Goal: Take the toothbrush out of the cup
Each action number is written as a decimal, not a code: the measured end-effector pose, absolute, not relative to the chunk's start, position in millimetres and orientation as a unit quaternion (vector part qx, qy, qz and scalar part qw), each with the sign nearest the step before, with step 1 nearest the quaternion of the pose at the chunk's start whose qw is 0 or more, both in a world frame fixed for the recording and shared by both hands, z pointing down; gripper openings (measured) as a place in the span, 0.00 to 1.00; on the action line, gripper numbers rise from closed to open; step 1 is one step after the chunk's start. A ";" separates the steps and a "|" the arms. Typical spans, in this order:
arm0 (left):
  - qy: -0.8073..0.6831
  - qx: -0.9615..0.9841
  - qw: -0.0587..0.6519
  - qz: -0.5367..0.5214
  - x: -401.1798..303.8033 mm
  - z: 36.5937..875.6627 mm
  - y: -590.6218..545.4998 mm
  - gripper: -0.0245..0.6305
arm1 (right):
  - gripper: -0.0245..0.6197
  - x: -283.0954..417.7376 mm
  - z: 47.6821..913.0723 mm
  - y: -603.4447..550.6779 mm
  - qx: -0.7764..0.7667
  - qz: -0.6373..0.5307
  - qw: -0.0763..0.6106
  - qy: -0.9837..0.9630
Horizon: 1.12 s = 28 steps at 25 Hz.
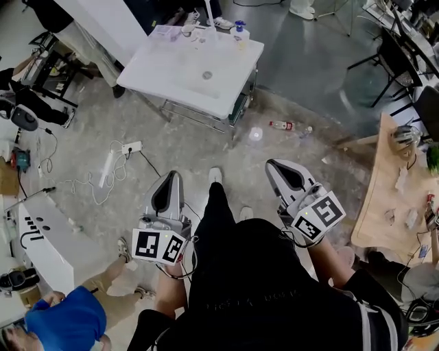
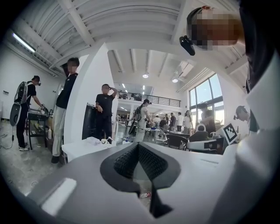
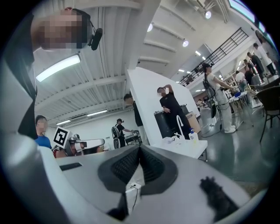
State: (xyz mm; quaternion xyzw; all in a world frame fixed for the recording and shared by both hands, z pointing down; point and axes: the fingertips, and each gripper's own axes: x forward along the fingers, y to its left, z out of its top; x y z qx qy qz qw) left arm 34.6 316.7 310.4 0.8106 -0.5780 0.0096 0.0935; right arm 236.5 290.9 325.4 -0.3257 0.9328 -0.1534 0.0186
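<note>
A white sink table (image 1: 185,72) stands far ahead across the floor. Small items sit along its back edge by the tap (image 1: 208,15): a clear cup-like thing (image 1: 195,34) and a blue-capped bottle (image 1: 239,31). No toothbrush can be made out at this distance. My left gripper (image 1: 170,175) and right gripper (image 1: 273,164) are held low in front of my body, pointing roughly level toward the table and well short of it. Both are shut with nothing between the pads. The left gripper (image 2: 138,145) view shows the table (image 2: 83,146) at left; the right gripper (image 3: 140,148) view shows it (image 3: 192,146) at right.
A plastic bottle (image 1: 282,125) and a round lid (image 1: 255,134) lie on the concrete floor before the table. A power strip with cables (image 1: 130,147) lies left. A wooden bench (image 1: 384,199) is at right, a white cabinet (image 1: 41,236) and a person in blue (image 1: 65,319) at left.
</note>
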 end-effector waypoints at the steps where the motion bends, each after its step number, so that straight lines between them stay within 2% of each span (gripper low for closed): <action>1: -0.576 0.812 0.092 0.009 36.0 309.7 312.9 0.05 | 0.05 236.7 324.4 288.9 -0.325 -0.150 0.017 0.933; 8: -0.569 0.819 0.070 0.006 34.5 303.6 290.4 0.05 | 0.05 228.9 315.3 272.4 -0.326 -0.133 0.016 0.936; 28: -0.560 0.819 0.122 -0.002 -48.0 342.5 150.0 0.05 | 0.05 140.6 329.5 146.0 -0.329 -0.164 -0.011 0.930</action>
